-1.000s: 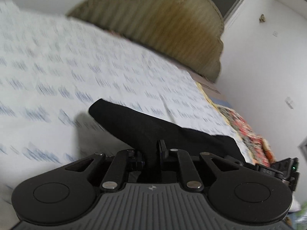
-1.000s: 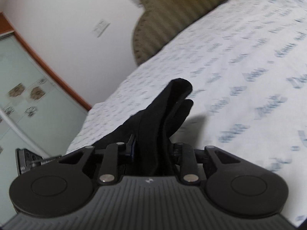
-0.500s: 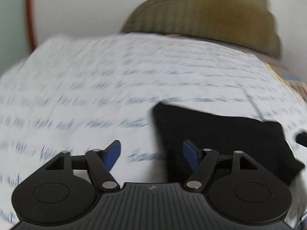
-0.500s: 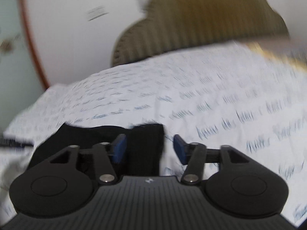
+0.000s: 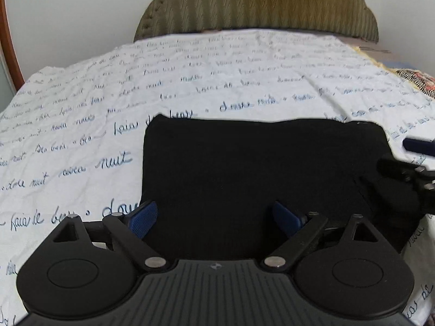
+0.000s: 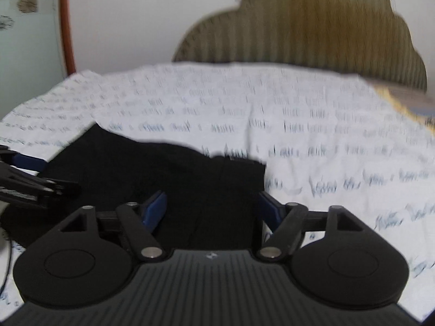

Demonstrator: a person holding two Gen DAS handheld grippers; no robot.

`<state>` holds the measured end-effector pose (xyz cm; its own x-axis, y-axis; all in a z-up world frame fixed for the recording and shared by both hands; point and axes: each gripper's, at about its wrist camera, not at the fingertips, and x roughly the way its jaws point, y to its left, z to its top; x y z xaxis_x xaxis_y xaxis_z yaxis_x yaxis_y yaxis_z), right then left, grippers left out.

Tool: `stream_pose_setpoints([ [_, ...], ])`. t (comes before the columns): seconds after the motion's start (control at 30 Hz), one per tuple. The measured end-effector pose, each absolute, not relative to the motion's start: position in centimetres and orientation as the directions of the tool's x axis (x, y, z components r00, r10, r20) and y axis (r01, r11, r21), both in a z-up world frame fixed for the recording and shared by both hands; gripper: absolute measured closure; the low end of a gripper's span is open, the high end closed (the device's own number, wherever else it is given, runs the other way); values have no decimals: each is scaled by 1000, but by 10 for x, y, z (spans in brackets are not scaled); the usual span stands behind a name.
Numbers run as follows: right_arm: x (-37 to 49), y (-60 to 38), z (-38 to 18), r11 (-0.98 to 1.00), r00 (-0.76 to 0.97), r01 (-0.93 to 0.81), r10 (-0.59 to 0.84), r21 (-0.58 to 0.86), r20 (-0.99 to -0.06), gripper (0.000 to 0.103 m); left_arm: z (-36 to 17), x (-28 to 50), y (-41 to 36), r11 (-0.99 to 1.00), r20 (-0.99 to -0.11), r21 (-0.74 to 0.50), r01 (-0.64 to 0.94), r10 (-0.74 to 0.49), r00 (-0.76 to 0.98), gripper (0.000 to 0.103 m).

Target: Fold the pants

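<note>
Bed sheet (image 5: 81,114) white with blue script, olive headboard (image 5: 258,2) behind. Black pants (image 5: 244,168) lie folded flat on sheet. Left gripper (image 5: 214,217) and right gripper (image 6: 212,209) over pants, jaws just opened wide, pads gripping nothing.

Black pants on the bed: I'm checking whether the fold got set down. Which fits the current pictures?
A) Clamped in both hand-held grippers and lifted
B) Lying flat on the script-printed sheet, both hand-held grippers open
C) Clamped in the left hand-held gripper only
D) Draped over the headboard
B: the black pants lie flat on the script-printed sheet, with the left hand-held gripper and right hand-held gripper both spread, pads off the cloth.
</note>
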<state>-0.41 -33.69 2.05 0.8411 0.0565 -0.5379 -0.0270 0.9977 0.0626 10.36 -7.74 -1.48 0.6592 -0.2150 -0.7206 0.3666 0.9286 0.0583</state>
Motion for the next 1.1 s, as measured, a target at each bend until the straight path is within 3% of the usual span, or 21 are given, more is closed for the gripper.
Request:
stream_pose_setpoints([
  [0.13,7,-324,27,997,843,-77,54,-21,-535,33,-17,101,-83,931,-716,81,355,-194,671,9],
  [0.23,34,-317,18,993,810,-114,72,-37,-582,40,-18,100,-83,931,-713,87,355,-191,674,9],
  [0.37,59,-320,1,993,778,-114,62,-43,-625,30,-20,99,-82,933,-709,89,349,-187,680,6],
  [0.57,36,-315,12,996,816,-45,-6,-74,-578,30,-24,98,-80,944,-694,87,318,-171,699,0],
  [0.87,-13,-291,21,996,840,-51,4,-70,-542,1,-24,96,-81,952,-692,81,294,-158,704,0],
  [1.1,-28,-278,28,995,846,-20,-37,-101,-532,0,-20,87,-73,961,-710,54,271,-154,687,0],
])
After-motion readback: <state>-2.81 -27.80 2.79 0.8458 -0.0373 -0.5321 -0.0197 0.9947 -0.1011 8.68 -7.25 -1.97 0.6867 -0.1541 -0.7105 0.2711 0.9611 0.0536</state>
